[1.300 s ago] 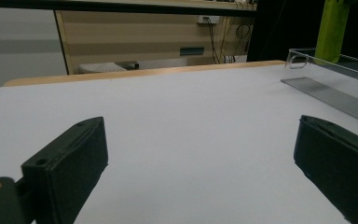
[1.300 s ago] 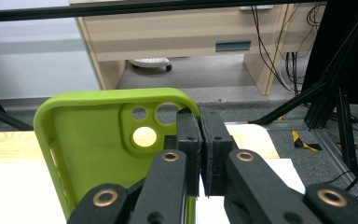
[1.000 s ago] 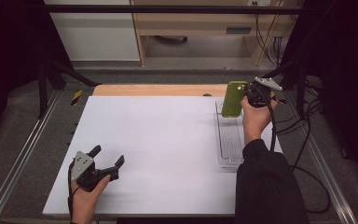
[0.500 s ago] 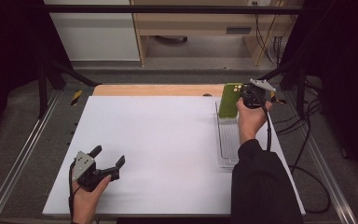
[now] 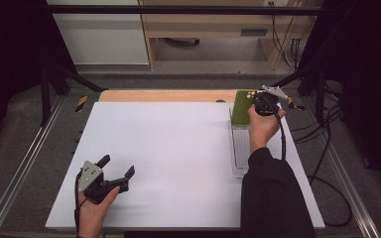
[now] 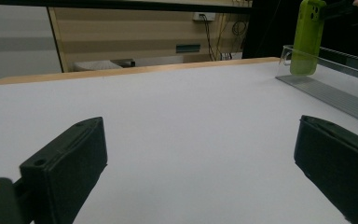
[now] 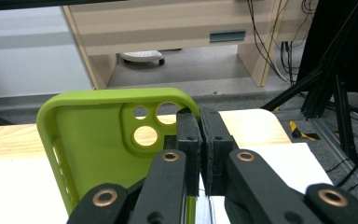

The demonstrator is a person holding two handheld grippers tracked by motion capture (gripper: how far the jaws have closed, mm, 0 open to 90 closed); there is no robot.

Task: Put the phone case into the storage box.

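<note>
Green phone case [image 7: 98, 144] held upright, pinched by its edge beside the camera holes, over the far end of the clear tray [image 5: 239, 148] at the right side of the white surface [image 5: 168, 148]. The right gripper [image 5: 264, 104] has its jaws clamped tight on the case wall. From the left gripper view the case's lower end looks to sit at or just inside the tray's far wall, though contact can't be confirmed. So the pick looks done; lowering the case flat into the tray and letting go appears left. The left gripper [image 5: 114, 173] rests near the front left, jaws wide apart, holding nothing. Nothing lies between case and tray; only the tray's walls need minding.
</note>
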